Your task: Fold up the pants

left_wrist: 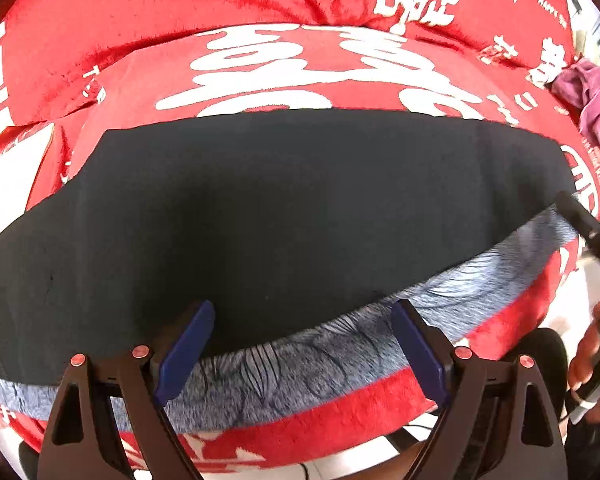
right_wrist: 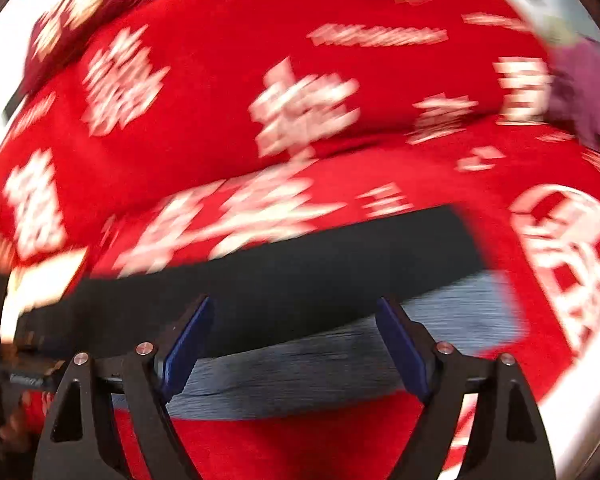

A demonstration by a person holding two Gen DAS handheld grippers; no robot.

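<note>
Dark navy folded pants (left_wrist: 284,216) lie flat along near edge of red white-lettered blanket (left_wrist: 220,8), over grey patterned strip (left_wrist: 300,364). Your left tongs (left_wrist: 300,344) and right tongs (right_wrist: 292,344) both spread, empty. Fold looks near done; next, pinch one end, double it over.

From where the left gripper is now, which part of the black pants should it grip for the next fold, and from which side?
Probably the near long edge of the black pants, approached from the front of the bed. That edge lies flat over the grey patterned cloth, directly ahead of the open left gripper, so one finger could slide under it. The far edge lies on the red blanket, a longer reach.
</note>
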